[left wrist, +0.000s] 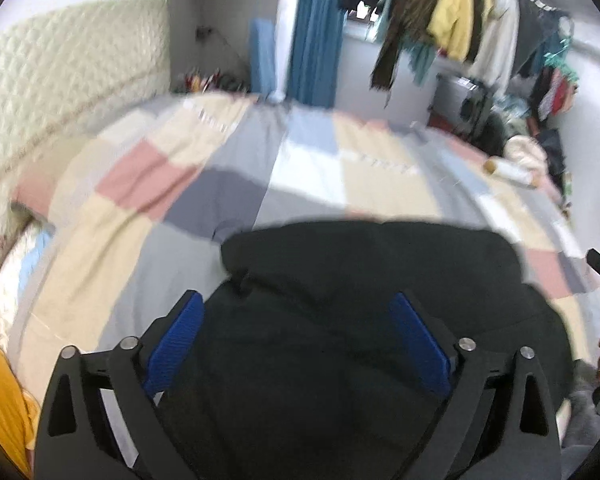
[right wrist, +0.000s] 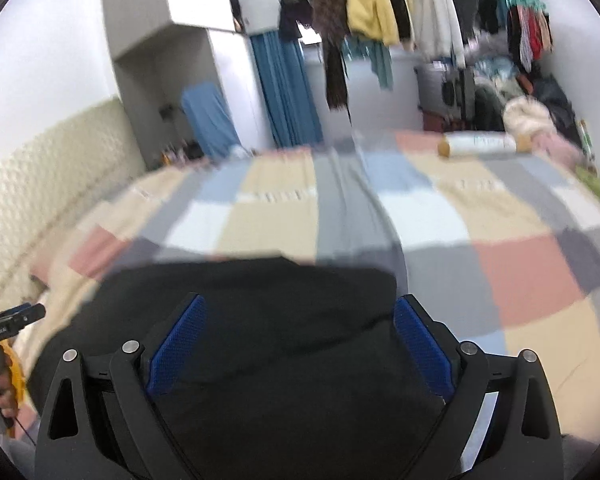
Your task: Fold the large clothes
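Black fabric garment (left wrist: pixel 360 280) lies bunched on the pastel patchwork bedcover (left wrist: pixel 172 184). Left gripper (left wrist: pixel 298 344) and right gripper (right wrist: pixel 300 346) hover above it, both released, grasping nothing.

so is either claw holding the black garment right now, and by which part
Nothing is held. The left claw and right claw both stand wide open above the dark black fabric garment, which lies on the patchwork bedspread.

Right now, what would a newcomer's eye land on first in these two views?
The black garment fills the near foreground of both views, lying on the checked bedspread. Both the left gripper and the right gripper show blue pads spread wide over it, with nothing pinched. Behind, a crowded clothes rack hangs past the bed's far edge, and a white roll lies near it.
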The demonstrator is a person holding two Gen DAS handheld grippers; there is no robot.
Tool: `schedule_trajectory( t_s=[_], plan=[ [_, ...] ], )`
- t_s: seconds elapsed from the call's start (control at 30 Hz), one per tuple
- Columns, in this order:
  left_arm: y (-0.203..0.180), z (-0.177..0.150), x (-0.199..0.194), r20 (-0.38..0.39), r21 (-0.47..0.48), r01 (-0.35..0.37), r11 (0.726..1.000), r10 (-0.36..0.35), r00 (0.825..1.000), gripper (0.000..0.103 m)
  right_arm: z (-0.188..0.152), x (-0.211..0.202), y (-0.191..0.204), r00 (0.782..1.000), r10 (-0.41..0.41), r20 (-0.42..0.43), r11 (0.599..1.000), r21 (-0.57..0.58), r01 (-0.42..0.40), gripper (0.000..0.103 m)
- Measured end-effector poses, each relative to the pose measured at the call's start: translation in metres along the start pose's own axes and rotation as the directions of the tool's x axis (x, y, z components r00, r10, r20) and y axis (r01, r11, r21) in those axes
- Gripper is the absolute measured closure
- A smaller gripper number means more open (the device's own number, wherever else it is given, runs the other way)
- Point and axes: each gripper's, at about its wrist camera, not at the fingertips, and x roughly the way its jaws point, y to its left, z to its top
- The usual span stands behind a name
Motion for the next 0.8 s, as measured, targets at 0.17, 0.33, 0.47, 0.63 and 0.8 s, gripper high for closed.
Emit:
schedule_trajectory(
  t_s=[0.17, 0.33, 0.47, 0.63, 0.8],
  plan=[
    [-0.027, 0.026, -0.082, 0.11, 0.036, 0.037, 0.999, -0.04, 0.993, 0.001, 0.038, -0.08, 0.03, 0.993, 0.046, 0.108, 0.998, -0.057, -0.04, 0.0],
    [-0.049, 0.036, -0.156, 0.178, 0.087, 0.057, 0.995, -0.072, 0.981, 0.0, 0.061, -0.16, 0.058, 0.975, 0.086, 0.207, 0.992, -0.107, -0.064, 0.0],
    [-0.057, 0.033, -0.205, 0.23, 0.104, 0.085, 0.991, -0.107, 0.967, 0.0, 0.061, -0.207, 0.071, 0.961, 0.111, 0.254, 0.989, -0.122, -0.082, 0.0],
    [-0.065, 0.016, -0.258, 0.3, 0.129, 0.093, 0.987, -0.129, 0.945, 0.0, 0.043, -0.248, 0.083, 0.947, 0.145, 0.288, 0.985, -0.132, -0.111, 0.0],
    [-0.073, -0.008, -0.289, 0.339, 0.149, 0.108, 0.983, -0.153, 0.928, 0.0, 0.018, -0.267, 0.098, 0.942, 0.147, 0.301, 0.982, -0.158, -0.103, 0.0]
  ],
)
